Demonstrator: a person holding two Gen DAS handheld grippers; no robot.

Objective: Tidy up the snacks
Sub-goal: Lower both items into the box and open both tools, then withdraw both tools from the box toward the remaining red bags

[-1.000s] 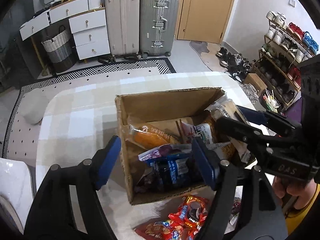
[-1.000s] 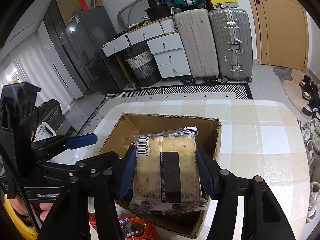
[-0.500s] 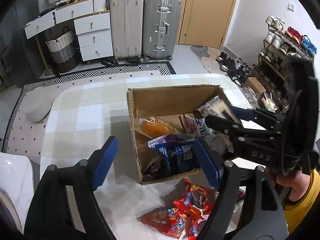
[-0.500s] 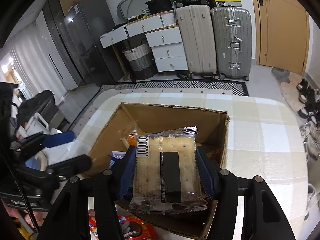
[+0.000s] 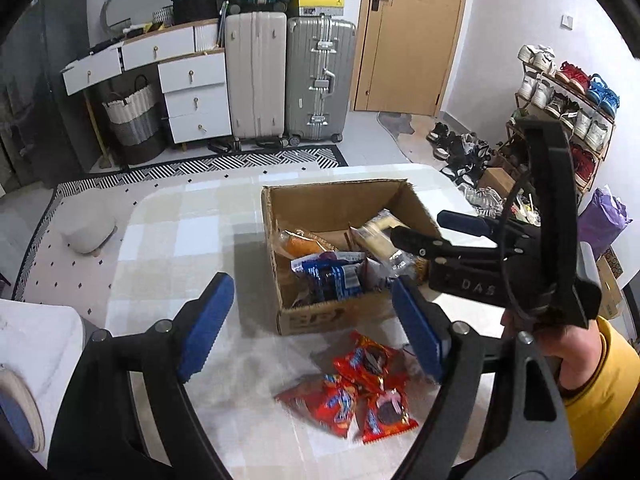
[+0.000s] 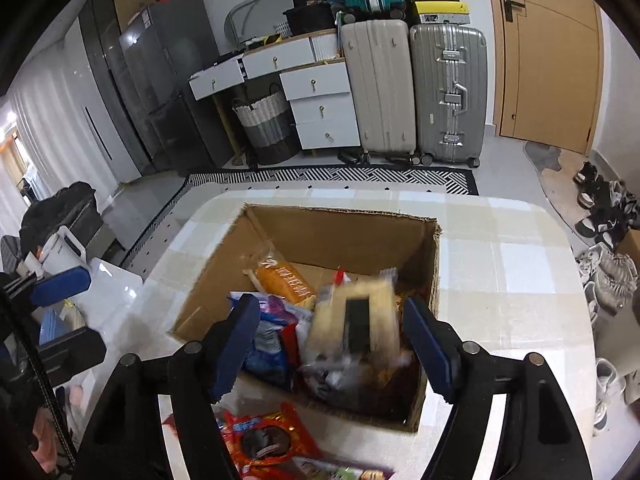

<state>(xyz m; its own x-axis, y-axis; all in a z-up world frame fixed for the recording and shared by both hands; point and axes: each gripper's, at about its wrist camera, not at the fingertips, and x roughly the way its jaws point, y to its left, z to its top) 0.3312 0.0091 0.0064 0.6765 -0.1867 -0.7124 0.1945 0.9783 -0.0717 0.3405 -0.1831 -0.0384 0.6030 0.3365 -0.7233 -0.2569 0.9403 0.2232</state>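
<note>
Nearest to me, my left tongs [image 5: 310, 326] are wide open and hold nothing; they hang above the desk [image 5: 172, 240], which has a pale checked cloth. Just below them, three red snack packs [image 5: 352, 392] lie together on the desk, close to the near wall of the cardboard box [image 5: 332, 316].

My right tongs [image 6: 334, 344] are also spread wide, above the near right part of the box [image 6: 344, 236]. The cracker pack [image 6: 354, 320] sits between the two pads, but I see a gap on each side, so the tongs do not grip it. The pack is blurred and tilted, and it is over the other snacks inside the box. I cannot tell if it rests on them already.

Inside the box I see a blue pack [image 5: 332, 276] near the front and an orange pack [image 6: 284, 280] farther back.

Behind the desk, two suitcases [image 5: 290, 76] stand beside a white drawer unit [image 5: 192, 92].
</note>
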